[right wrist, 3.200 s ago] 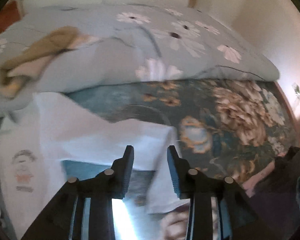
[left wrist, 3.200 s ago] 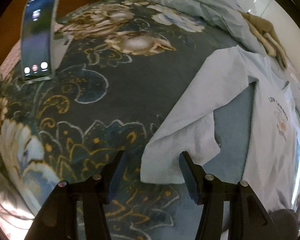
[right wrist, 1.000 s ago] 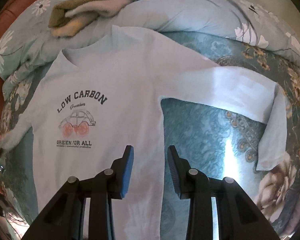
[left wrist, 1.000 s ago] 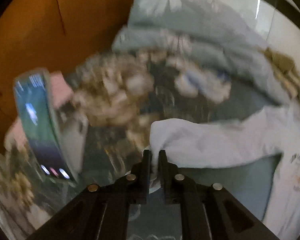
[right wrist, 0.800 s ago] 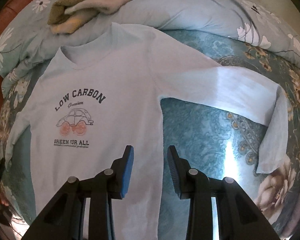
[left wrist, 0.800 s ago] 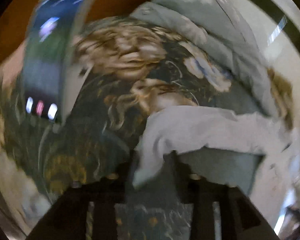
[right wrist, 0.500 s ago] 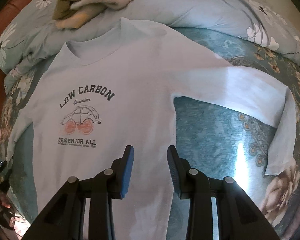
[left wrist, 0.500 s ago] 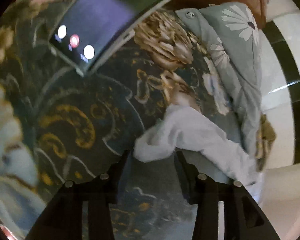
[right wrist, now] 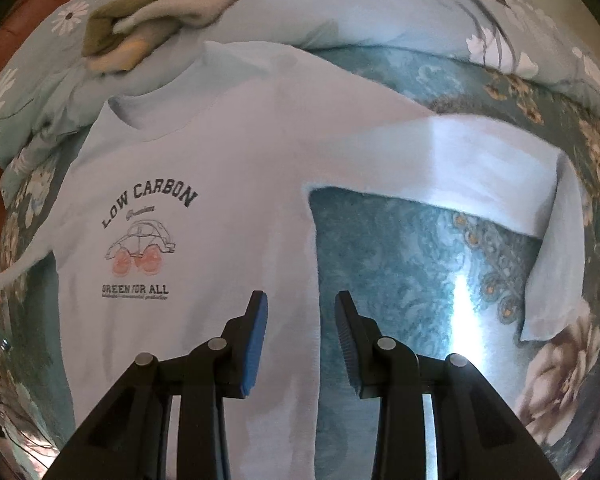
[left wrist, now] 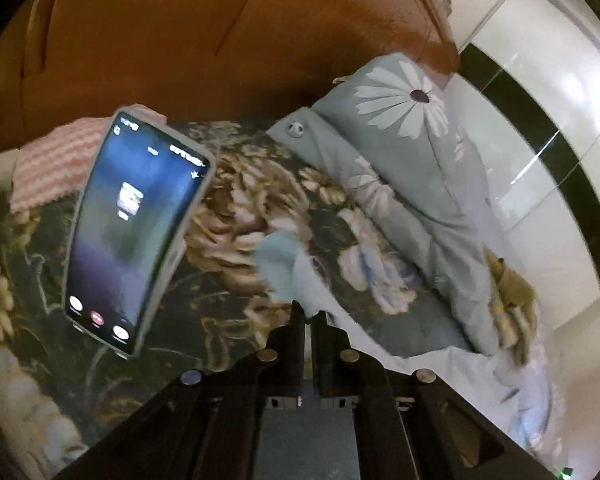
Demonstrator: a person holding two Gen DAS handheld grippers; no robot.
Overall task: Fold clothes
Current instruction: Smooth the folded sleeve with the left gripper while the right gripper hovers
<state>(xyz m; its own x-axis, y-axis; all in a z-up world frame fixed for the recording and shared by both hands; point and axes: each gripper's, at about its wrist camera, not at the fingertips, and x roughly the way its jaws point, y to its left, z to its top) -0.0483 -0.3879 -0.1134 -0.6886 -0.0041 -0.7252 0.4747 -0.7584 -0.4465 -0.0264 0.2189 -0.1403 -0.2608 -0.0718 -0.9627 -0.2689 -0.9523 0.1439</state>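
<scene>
The left gripper (left wrist: 307, 316) was clamped on the cuff of the shirt (right wrist: 228, 184)'s sleeve, which ran rightward toward the body; the right gripper (right wrist: 300, 320), jaws apart and empty, hung over the side edge.

Phone (left wrist: 132, 236) propped upright at left on dark floral bedspread (left wrist: 228, 200), screen lit, three round buttons along bottom edge. Pink-white zigzag cloth (left wrist: 56, 160) behind phone, far left. Pale blue daisy-print duvet (left wrist: 412, 168) bunched along far side of bed. Tan and cream towel (right wrist: 168, 4) lying on duvet. Brown padded headboard (left wrist: 180, 32) behind. Glossy white wall (left wrist: 540, 112) with black stripe at right.
</scene>
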